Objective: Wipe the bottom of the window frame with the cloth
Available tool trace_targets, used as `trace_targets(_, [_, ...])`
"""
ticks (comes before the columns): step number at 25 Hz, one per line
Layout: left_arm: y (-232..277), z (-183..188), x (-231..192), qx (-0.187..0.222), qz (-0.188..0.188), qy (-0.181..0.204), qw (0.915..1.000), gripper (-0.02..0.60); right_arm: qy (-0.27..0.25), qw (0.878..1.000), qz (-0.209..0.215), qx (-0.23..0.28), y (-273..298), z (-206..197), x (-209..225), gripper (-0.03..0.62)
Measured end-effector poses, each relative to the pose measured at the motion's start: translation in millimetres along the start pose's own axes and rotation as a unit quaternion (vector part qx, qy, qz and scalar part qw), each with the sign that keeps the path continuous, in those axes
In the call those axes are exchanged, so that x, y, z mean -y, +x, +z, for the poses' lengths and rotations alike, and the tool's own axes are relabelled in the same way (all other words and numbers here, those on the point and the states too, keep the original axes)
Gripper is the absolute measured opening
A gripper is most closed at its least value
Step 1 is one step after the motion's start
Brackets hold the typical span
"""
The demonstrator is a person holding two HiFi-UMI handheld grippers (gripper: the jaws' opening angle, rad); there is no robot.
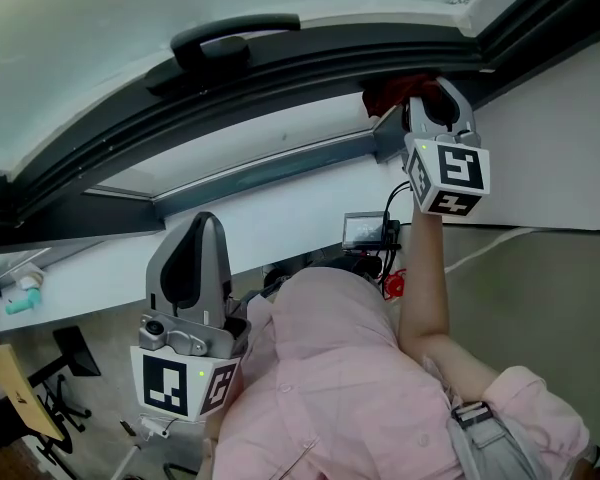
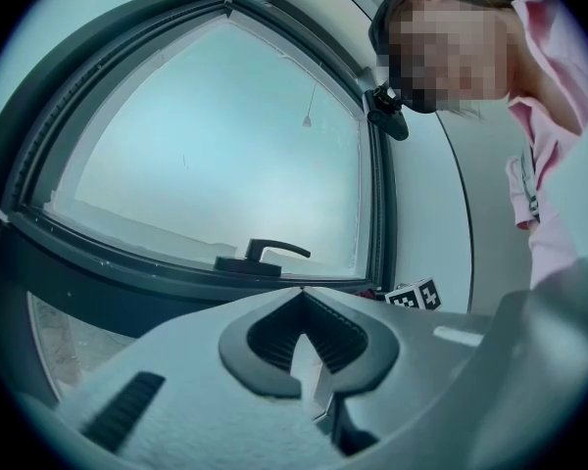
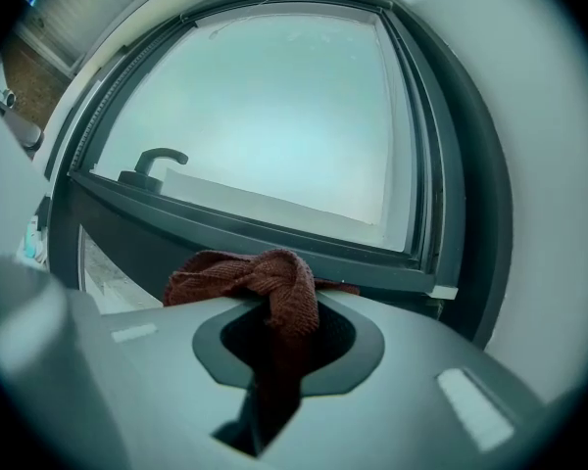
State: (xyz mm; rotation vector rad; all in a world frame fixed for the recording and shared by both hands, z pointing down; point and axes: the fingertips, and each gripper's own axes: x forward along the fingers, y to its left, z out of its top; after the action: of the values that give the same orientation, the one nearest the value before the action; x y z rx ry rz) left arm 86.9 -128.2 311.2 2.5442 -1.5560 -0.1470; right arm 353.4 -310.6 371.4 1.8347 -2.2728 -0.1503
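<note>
Cloth is clamped in the right gripper at the window frame's bottom-right corner; left gripper is shut, empty; most likely unwiped.

The cloth is dark red with a knitted texture, the window frame dark grey, its handle black, the shirt pale pink.
</note>
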Motion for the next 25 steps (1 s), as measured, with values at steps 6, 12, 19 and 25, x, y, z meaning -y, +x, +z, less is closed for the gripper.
trace_targets(6, [4, 0, -1, 0.001, -0.004, 0.001, 1.0, 0.0, 0.0, 1.0, -0.004, 0.001, 0, 0, 2, 0.054])
trace_targets(12, [7, 0, -3, -0.001, -0.008, -0.001, 1.0, 0.0, 0.009, 0.999, -0.032, -0.006, 0, -2, 9, 0.054])
trace_targets(19, [8, 0, -5, -0.001, -0.009, -0.002, 1.0, 0.0, 0.035, 0.997, -0.063, -0.019, 0, -7, 27, 0.054])
trace_targets(25, [7, 1, -8, 0.002, -0.006, -0.002, 1.0, 0.0, 0.046, 0.996, -0.078, -0.019, -1, -10, 39, 0.054])
